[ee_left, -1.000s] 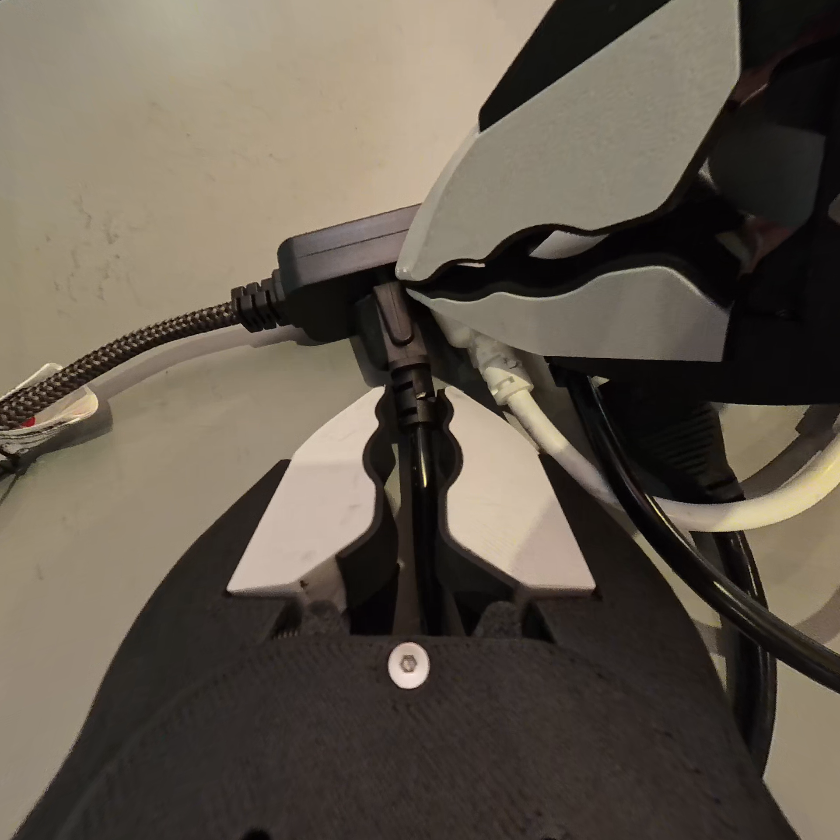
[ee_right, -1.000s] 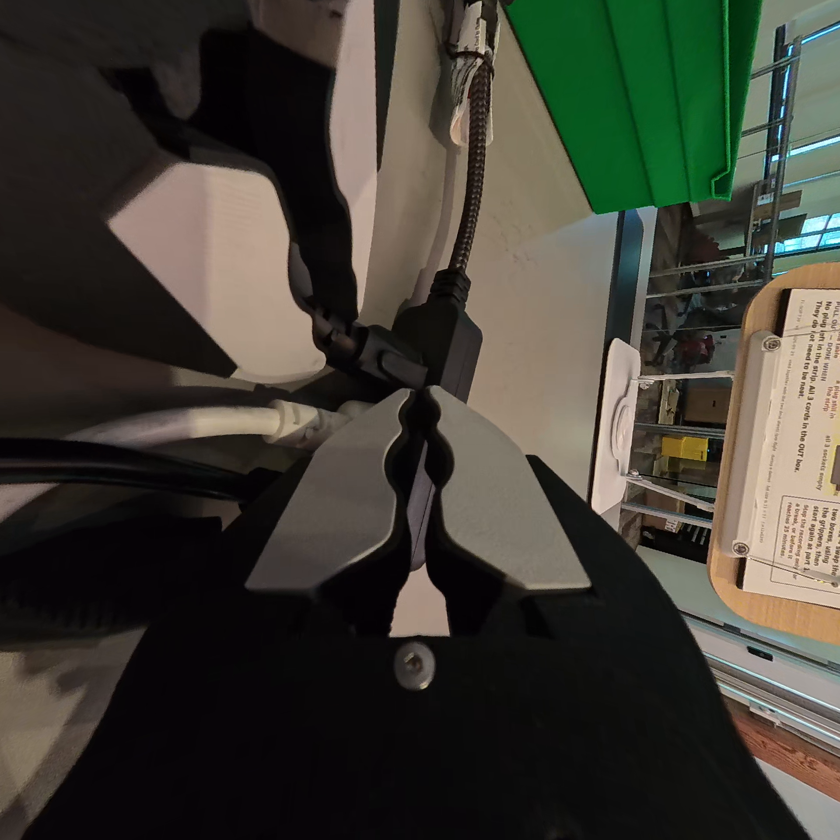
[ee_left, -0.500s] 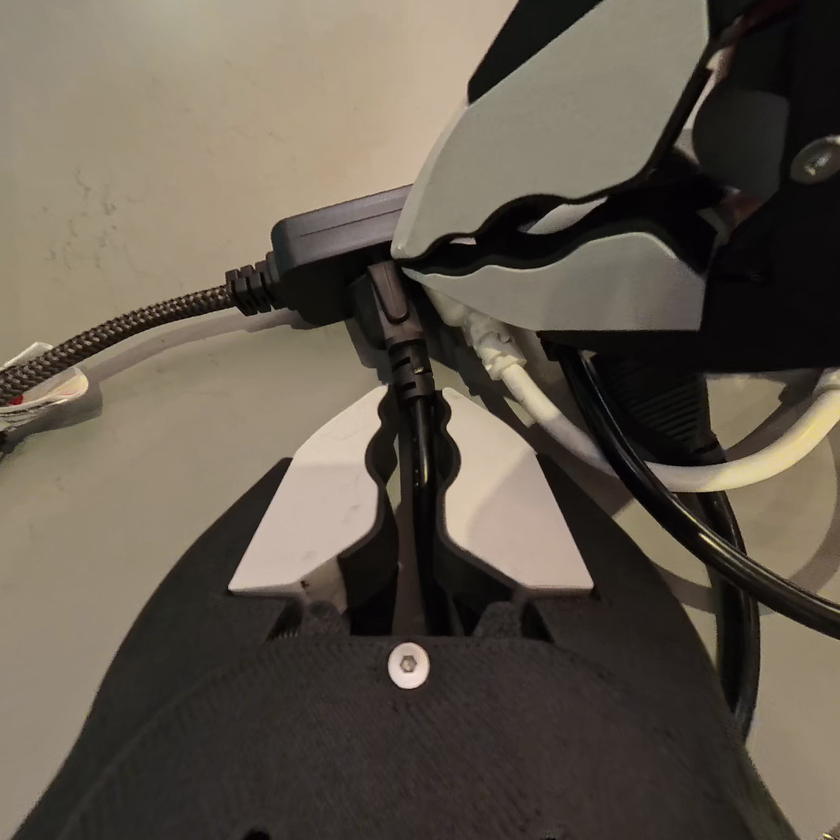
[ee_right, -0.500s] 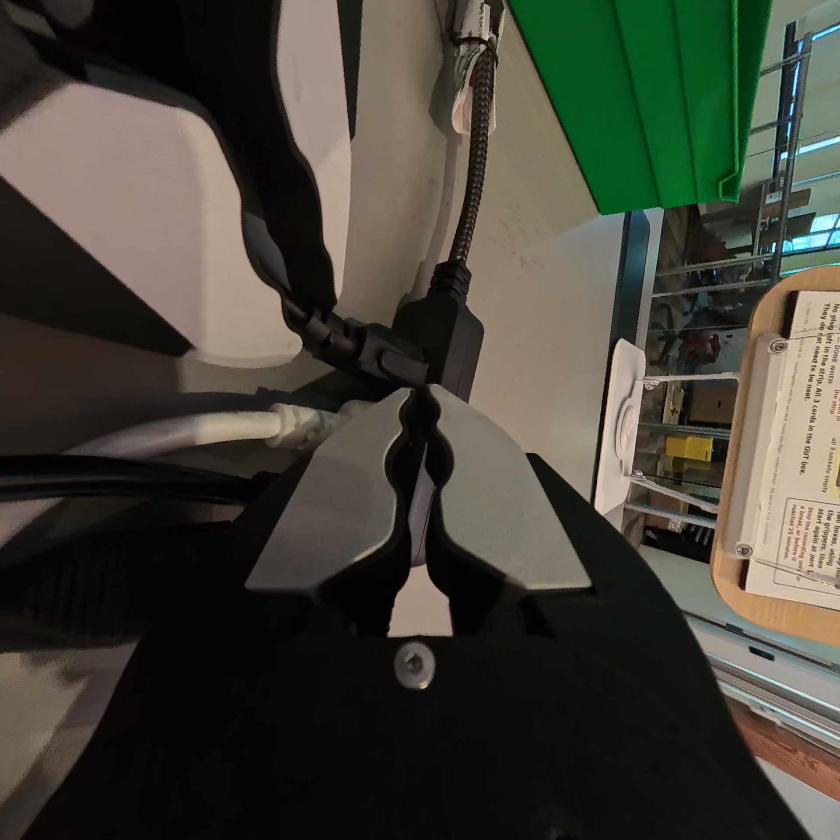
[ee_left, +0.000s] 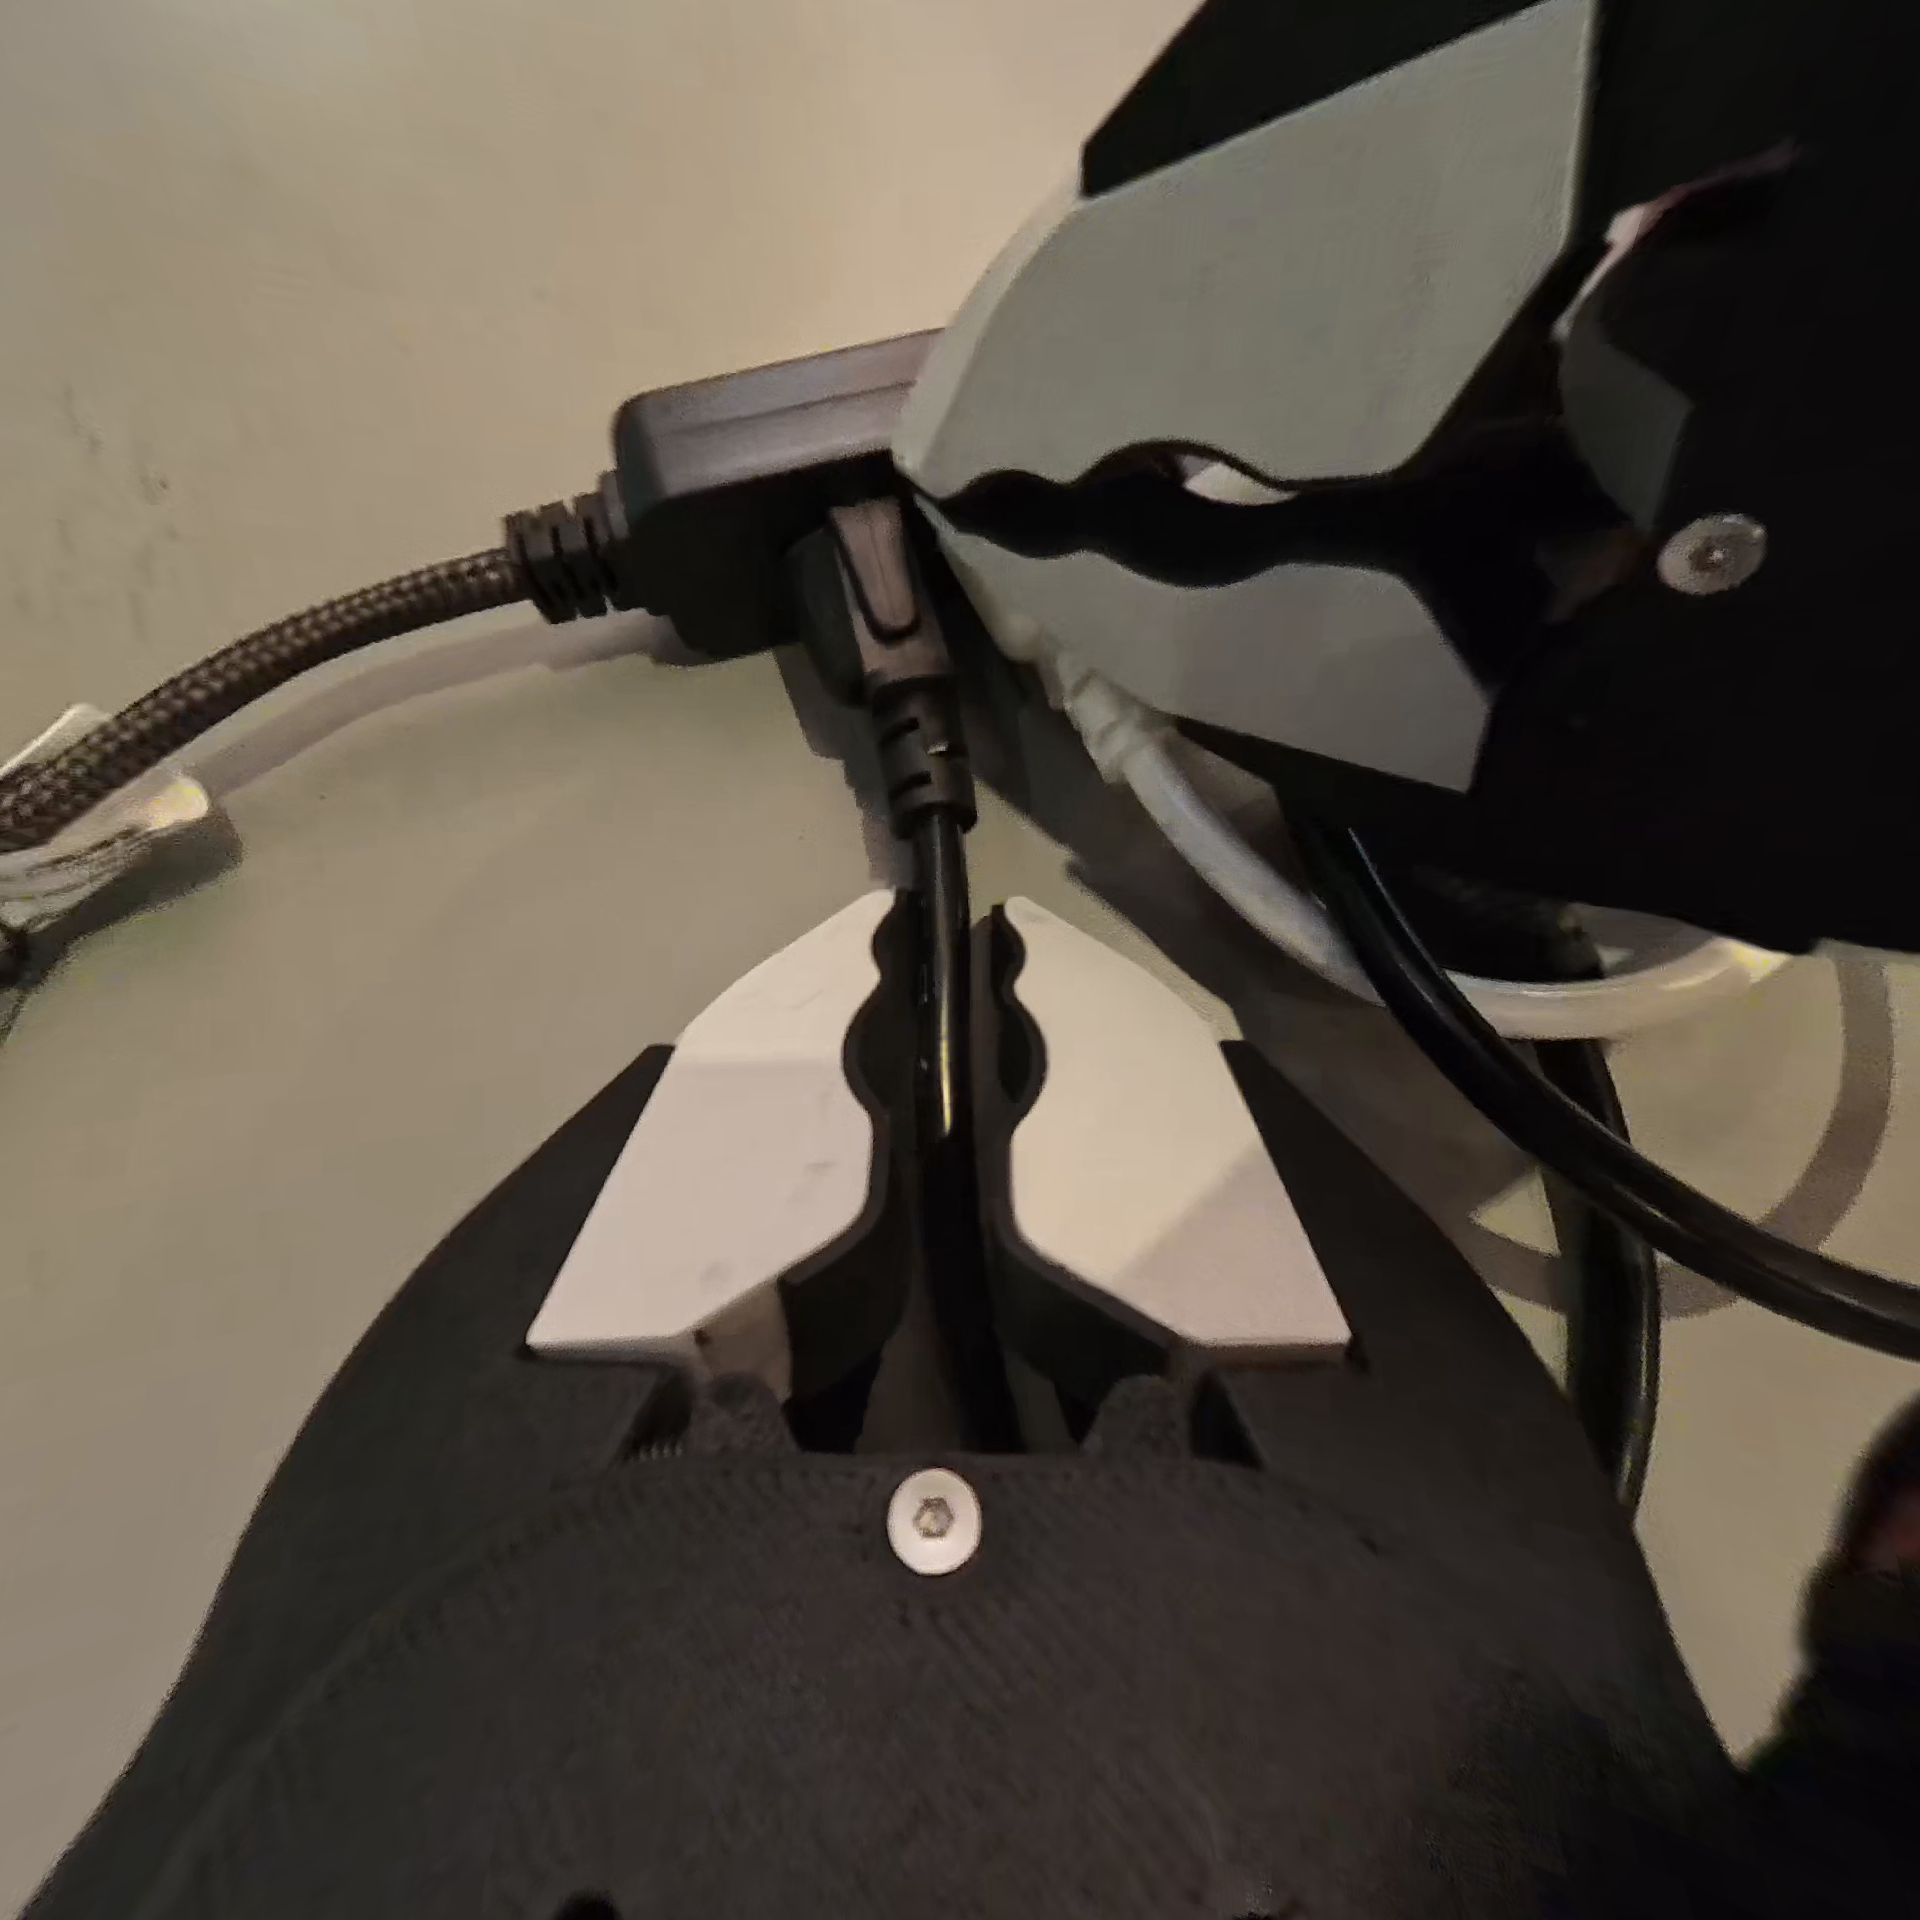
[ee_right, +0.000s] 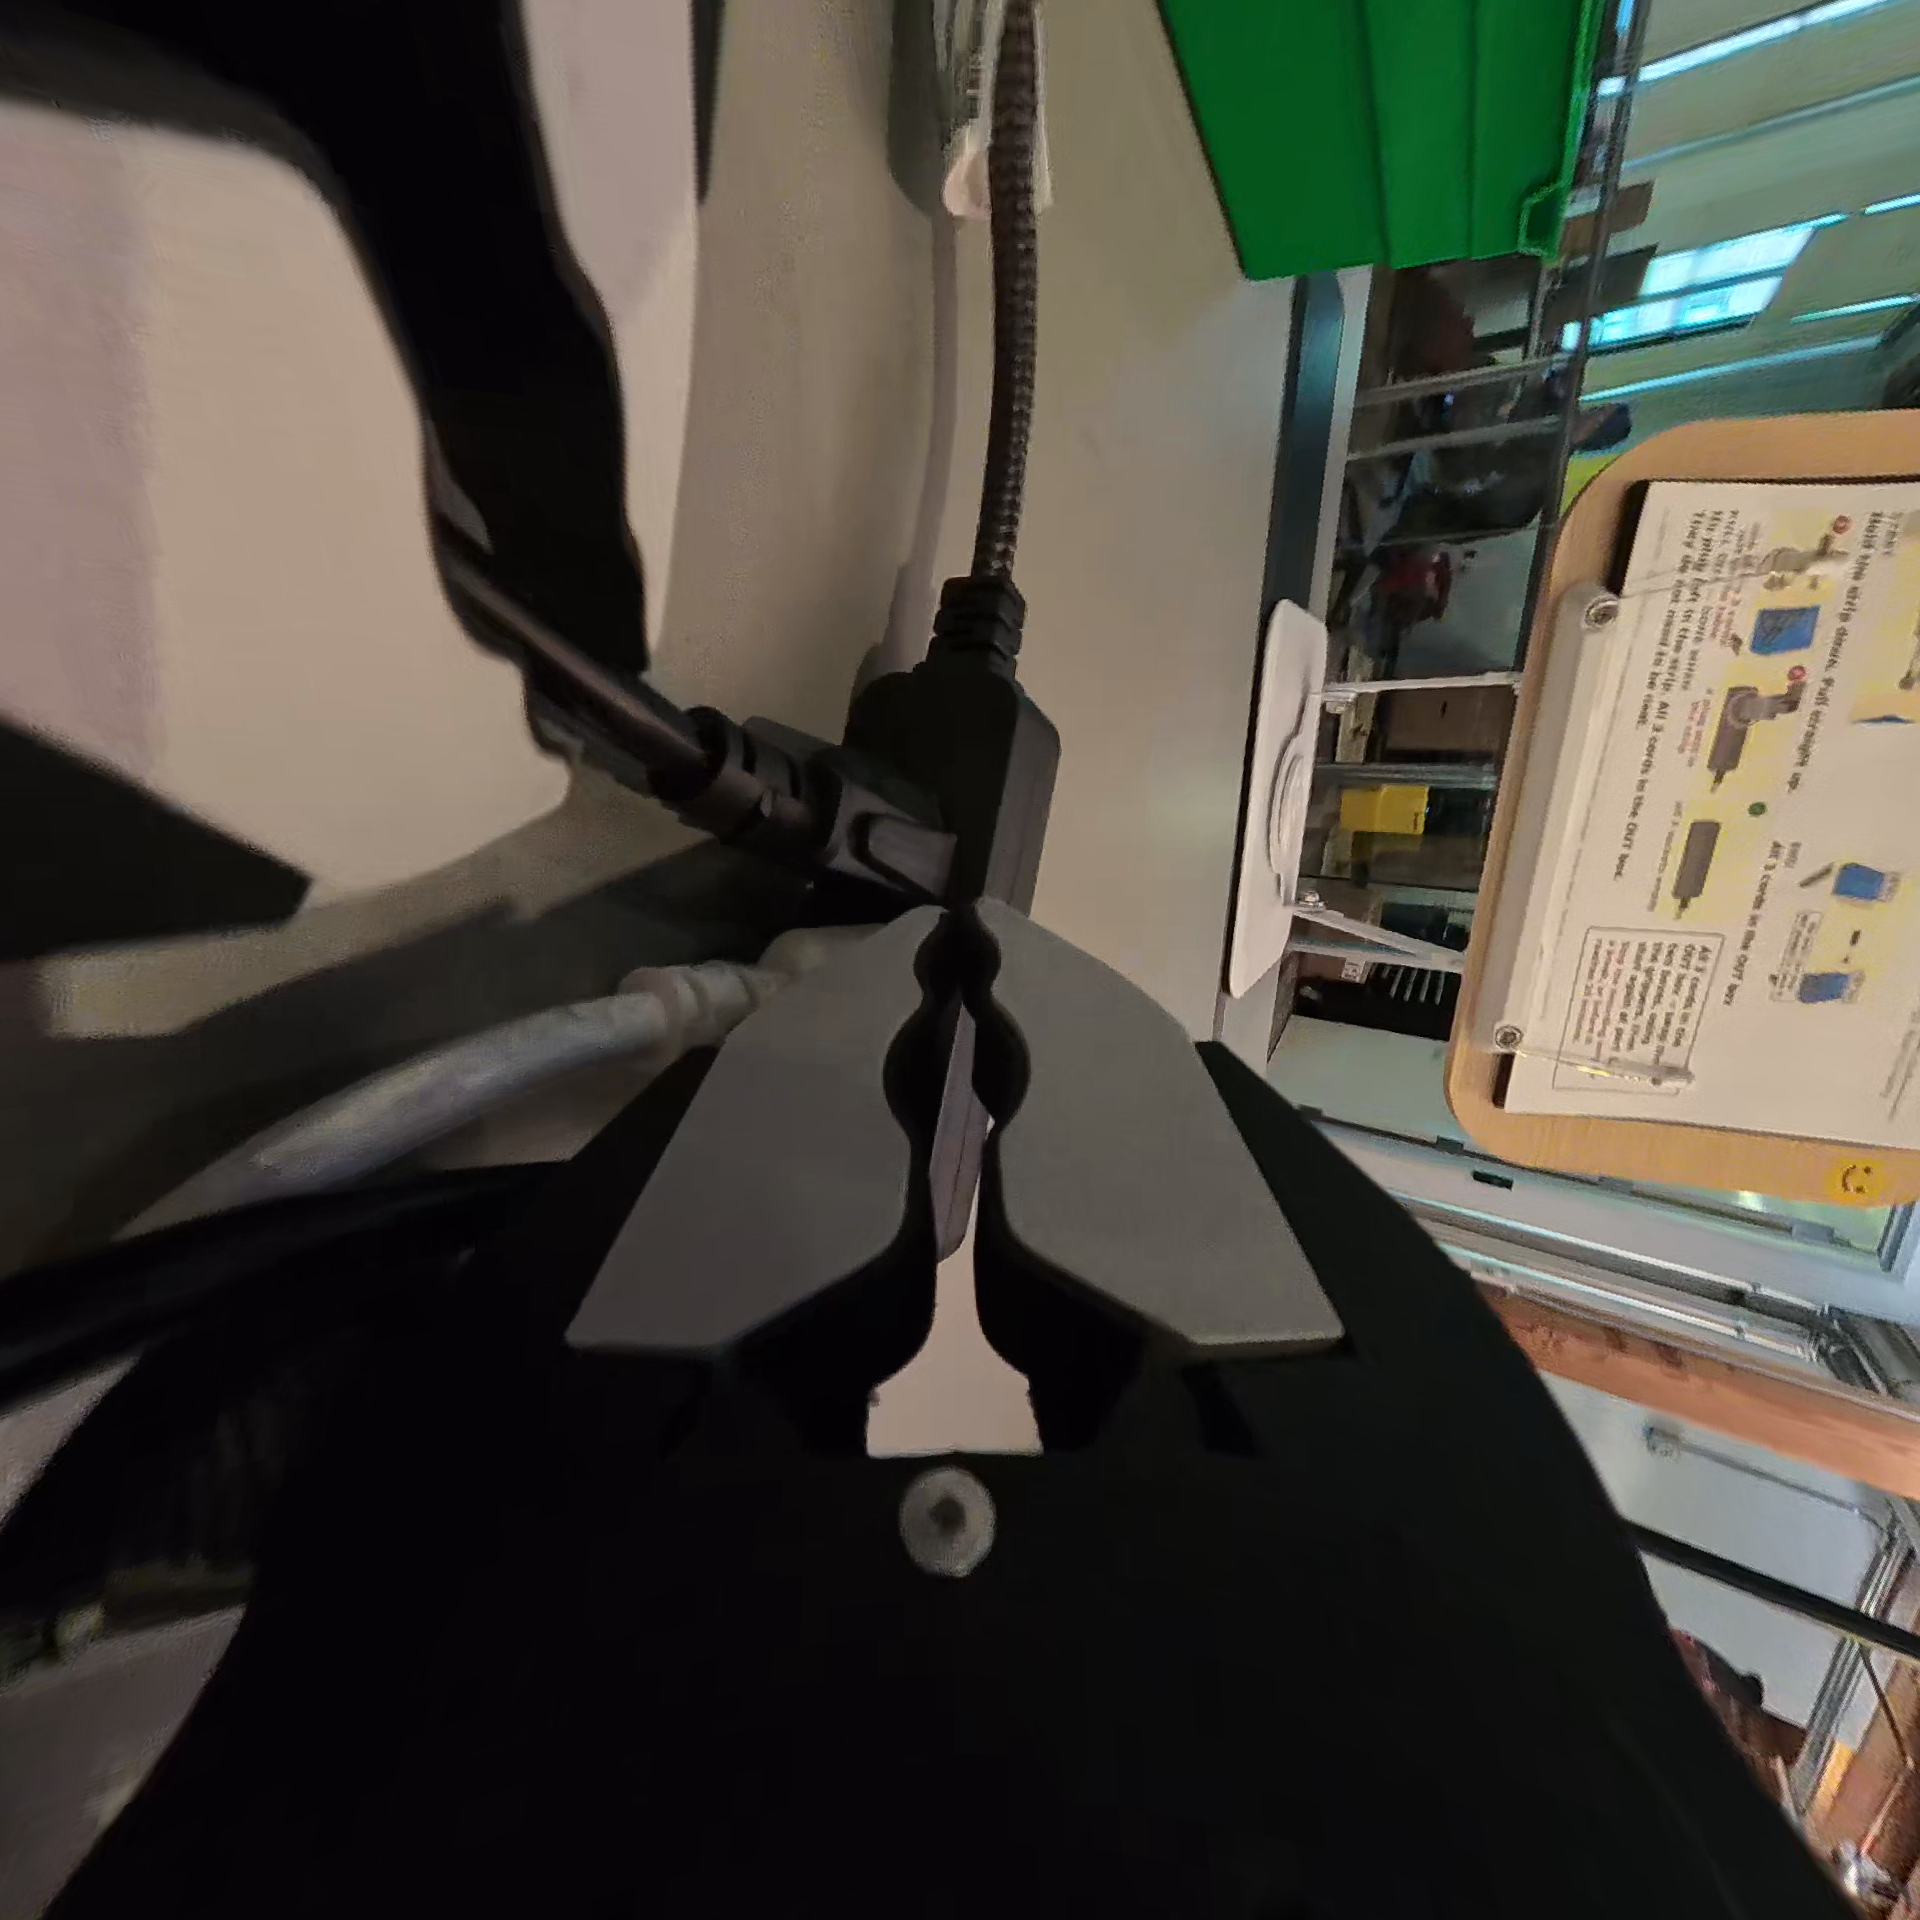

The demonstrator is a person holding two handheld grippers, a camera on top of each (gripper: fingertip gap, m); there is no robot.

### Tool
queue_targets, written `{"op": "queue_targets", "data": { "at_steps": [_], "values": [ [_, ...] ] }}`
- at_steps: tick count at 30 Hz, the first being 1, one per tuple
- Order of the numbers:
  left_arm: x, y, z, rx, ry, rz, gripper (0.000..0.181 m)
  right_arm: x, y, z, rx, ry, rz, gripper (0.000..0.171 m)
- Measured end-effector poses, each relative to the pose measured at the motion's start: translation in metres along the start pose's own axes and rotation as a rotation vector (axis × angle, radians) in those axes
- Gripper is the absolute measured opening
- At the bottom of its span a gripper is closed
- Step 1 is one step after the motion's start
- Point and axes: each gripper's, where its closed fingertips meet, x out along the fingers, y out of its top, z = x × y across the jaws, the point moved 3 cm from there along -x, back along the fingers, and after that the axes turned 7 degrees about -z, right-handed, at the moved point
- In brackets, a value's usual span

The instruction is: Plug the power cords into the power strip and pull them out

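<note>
The power strip (ee_left: 748,436) is pinched flat between the nearly closed fingers of the right gripper (ee_right: 961,914), which holds it just above the pale table (ee_left: 312,260). The left gripper (ee_left: 940,914) has its fingers drawn in around the thin black cord (ee_left: 940,997) a little behind its plug (ee_left: 883,613); whether they truly bite it, the blur leaves unsure. That plug sits in the strip, as do a white cord (ee_left: 1174,800) and, seemingly, a thicker black cord (ee_left: 1558,1132). So plugging looks done, and pulling out remains. The strip's braided cable (ee_left: 343,634) trails off left.
</note>
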Motion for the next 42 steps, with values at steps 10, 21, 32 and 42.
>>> {"op": "queue_targets", "data": {
  "at_steps": [10,21,32,42],
  "values": [
    [0.0,0.004,-0.003,-0.004,-0.072,0.02,0.01,-0.001,-0.005,0.002,0.041,0.06,0.137,0.003],
    [0.018,0.022,-0.006,0.098,-0.073,0.001,0.023,0.001,-0.007,0.011,-0.427,0.15,0.184,0.003],
    [0.025,0.029,-0.008,0.146,-0.113,-0.01,0.018,0.011,-0.005,0.016,-0.613,0.205,0.228,0.014],
    [0.023,0.027,-0.007,0.228,-0.188,-0.001,0.025,0.01,-0.003,0.02,-0.646,0.518,0.356,0.025]
  ]
}}
